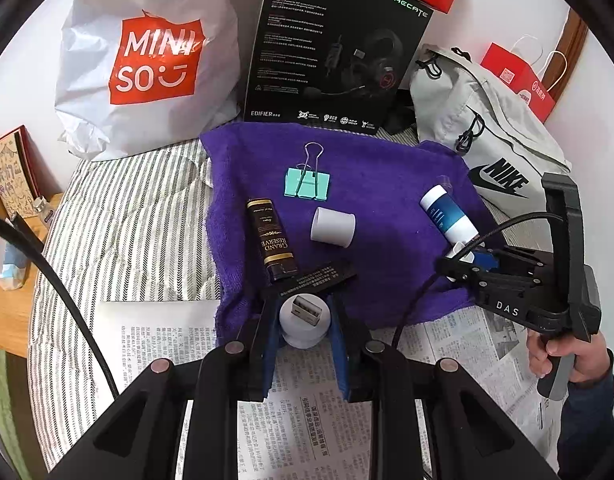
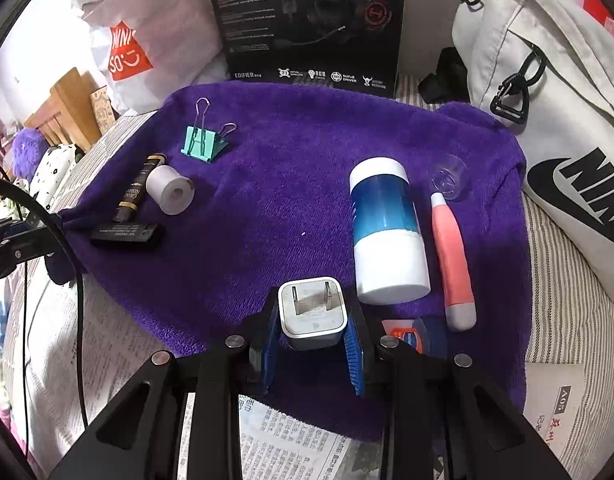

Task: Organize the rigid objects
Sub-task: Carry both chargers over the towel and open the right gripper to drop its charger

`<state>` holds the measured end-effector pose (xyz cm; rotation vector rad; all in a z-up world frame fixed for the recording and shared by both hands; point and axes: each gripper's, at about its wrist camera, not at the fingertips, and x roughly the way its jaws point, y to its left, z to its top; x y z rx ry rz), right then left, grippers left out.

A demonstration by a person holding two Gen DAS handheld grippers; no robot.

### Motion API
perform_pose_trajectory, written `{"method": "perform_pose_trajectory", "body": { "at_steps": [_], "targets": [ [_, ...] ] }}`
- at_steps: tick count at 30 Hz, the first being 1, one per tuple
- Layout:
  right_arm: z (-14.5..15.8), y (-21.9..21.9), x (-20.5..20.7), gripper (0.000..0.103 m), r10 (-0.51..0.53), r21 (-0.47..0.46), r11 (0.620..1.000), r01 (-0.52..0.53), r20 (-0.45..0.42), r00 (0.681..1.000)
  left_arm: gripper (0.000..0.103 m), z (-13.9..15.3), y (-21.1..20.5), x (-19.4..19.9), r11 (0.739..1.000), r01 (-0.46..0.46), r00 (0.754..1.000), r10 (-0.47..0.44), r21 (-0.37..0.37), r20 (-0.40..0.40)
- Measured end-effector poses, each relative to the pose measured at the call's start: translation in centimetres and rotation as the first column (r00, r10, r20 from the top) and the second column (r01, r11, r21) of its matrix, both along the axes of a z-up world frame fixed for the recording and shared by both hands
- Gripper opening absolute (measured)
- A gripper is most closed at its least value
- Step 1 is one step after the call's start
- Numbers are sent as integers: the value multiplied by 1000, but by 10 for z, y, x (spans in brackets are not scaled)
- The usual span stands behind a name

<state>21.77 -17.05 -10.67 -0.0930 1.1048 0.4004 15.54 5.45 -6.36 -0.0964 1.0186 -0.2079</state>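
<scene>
On the purple towel [image 1: 387,200] [image 2: 287,184] lie a mint binder clip [image 1: 307,182] [image 2: 205,142], a dark tube [image 1: 271,240] [image 2: 133,196], a white paper roll [image 1: 333,226] [image 2: 171,190], a flat black bar [image 1: 323,276] [image 2: 125,234], a blue-and-white bottle [image 1: 447,216] [image 2: 387,236] and a pink pen-shaped item [image 2: 453,264]. My left gripper [image 1: 305,320] is shut on a round white USB plug [image 1: 305,318] at the towel's near edge. My right gripper [image 2: 312,330] [image 1: 467,264] is shut on a white wall charger [image 2: 312,312], just short of the bottle.
A Miniso bag [image 1: 147,64], a black headset box [image 1: 327,48] [image 2: 311,20] and a grey Nike bag [image 1: 491,136] [image 2: 555,120] line the back. Newspaper [image 1: 299,420] lies in front of the towel on striped bedding. A small orange-labelled tin [image 2: 407,332] sits by my right fingers. A hand [image 1: 563,356] grips the right tool.
</scene>
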Motion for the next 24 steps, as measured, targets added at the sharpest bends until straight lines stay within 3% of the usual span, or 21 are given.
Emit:
{"method": "perform_pose_trajectory", "body": {
  "at_steps": [9,13,24],
  "targets": [
    [0,-1,1,31,16,15,1000,-16,-9,1000,23,0,-2,0,1000,4,1000,-4,-17,-6],
    [3,-5,-1,42,10,29,1000,-9,-28,1000,23,0,-6,1,999,12,1000,-12,-33,-10],
    [20,-19,-15,42,-7,42,999,7,-4,1000,23,-6,-26,15,998,49,998,-50,-29,-32]
  ]
}}
